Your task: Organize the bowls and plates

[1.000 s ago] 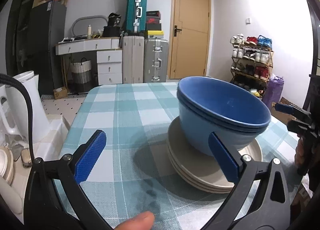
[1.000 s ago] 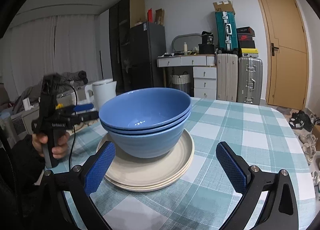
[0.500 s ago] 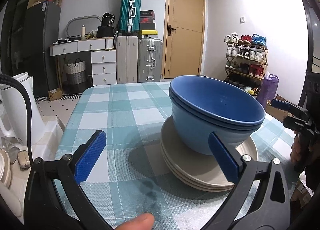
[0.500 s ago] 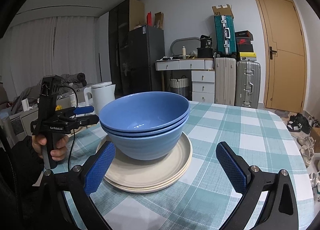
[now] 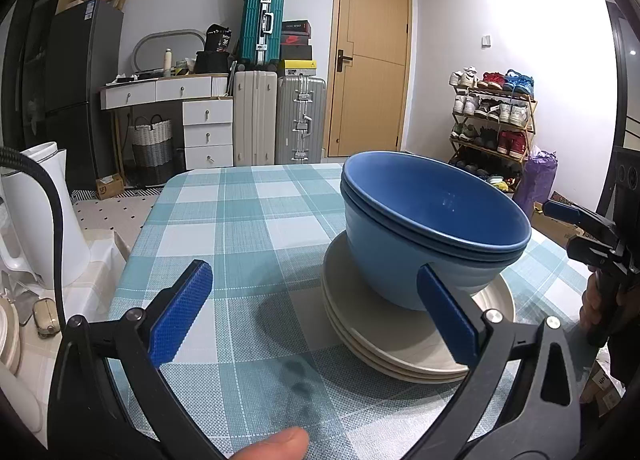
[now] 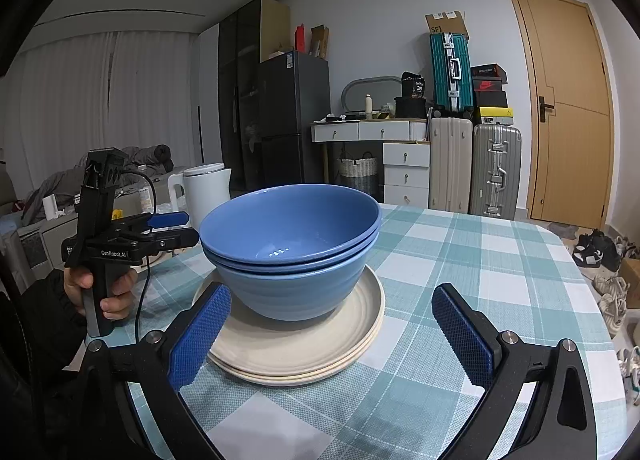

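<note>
Blue bowls [image 6: 290, 248] sit nested on stacked beige plates [image 6: 296, 344] mid-table [image 6: 480, 260]; sorting looks essentially done. Left hand-held gripper [image 5: 316, 320] and right hand-held gripper [image 6: 328, 336] hover nearby, fingers spread apart, holding nothing.
</note>
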Demonstrator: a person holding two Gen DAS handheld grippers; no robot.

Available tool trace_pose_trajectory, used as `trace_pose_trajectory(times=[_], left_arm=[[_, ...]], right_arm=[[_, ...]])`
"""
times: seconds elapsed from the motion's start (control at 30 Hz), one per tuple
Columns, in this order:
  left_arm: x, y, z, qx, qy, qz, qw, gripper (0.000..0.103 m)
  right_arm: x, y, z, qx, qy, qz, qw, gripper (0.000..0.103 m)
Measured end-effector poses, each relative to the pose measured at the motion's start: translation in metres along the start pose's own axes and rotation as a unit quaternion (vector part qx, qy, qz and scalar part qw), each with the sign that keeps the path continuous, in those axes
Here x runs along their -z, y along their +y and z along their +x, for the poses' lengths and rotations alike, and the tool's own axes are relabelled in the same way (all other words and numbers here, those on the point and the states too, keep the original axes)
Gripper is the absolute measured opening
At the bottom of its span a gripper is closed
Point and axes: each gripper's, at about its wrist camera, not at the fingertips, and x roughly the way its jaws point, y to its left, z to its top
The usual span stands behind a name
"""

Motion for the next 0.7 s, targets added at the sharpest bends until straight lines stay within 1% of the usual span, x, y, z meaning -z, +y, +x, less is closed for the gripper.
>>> trace_pose_trajectory(times=[0.7], left_arm=[[-0.0007,0.0002,-0.0029,0.000,0.000,-0.001,1.0000,0.102]], right_arm=[[0.0006,0.0001,0.0002,0.001,0.000,0.000,1.000,0.103]])
